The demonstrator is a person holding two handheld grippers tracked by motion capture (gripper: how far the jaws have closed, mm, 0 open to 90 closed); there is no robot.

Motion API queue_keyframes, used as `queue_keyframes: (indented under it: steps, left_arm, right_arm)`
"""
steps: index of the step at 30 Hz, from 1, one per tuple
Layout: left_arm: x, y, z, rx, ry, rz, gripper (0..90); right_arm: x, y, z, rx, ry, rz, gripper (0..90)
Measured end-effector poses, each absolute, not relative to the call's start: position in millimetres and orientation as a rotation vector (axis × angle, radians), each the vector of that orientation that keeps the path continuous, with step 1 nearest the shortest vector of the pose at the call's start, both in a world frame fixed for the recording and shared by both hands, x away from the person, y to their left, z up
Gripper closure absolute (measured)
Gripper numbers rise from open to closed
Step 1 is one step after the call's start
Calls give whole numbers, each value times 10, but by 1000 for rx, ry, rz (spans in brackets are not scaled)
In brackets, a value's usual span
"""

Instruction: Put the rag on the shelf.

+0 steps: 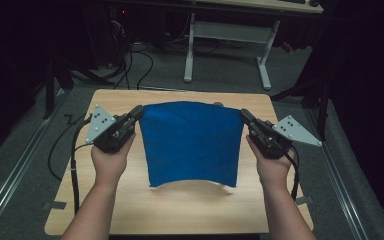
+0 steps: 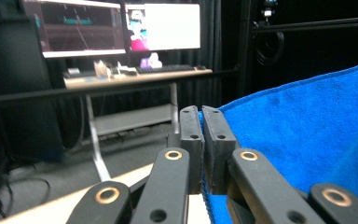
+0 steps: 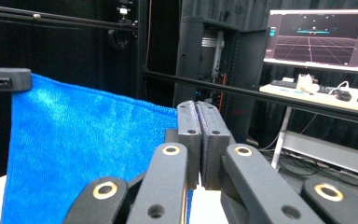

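Left gripper (image 1: 139,113), held in the person's left hand (image 1: 109,162) above the left half of the table (image 1: 180,210): jaws closed on the upper left corner of the blue cloth (image 1: 192,142). In the left gripper view the two black jaws (image 2: 200,140) stand pressed together with the blue edge pinched between their pads. Right gripper (image 1: 243,116), held in the right hand (image 1: 272,170) above the right half of the table: jaws likewise closed, clamping the upper right corner of the cloth; in the right gripper view the pads (image 3: 199,140) meet on the blue hem.

The cloth hangs spread between the two grippers, its top edge stretched nearly taut from corner to corner over the middle of the table. Its lower edge lies nearer the person, curling slightly just above or on the wooden surface toward the near edge; whether it touches the surface cannot be told. A grey three-cornered plate (image 1: 100,122) sits on each gripper, and a black cable (image 1: 73,165) trails from the left one over the table's left edge.

Beyond the far edge of the table: grey floor, loose cables, and the white legs of a desk (image 1: 265,62). The gripper views show that desk bearing lit monitors (image 2: 121,25) and a keyboard (image 2: 168,68).
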State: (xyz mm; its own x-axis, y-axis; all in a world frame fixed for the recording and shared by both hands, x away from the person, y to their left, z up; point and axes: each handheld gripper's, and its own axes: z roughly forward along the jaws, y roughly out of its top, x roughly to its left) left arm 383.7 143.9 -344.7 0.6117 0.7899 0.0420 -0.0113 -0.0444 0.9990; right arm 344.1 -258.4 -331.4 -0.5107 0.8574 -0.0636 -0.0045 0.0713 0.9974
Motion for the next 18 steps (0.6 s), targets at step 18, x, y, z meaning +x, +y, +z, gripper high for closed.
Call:
queue_keyframes:
  steps: [18]
  left_arm:
    - [4371, 1406, -3142, 1539, 730, 775, 880]
  right_arm:
    - [3964, -2534, -3058, 927, 1628, 1459, 895]
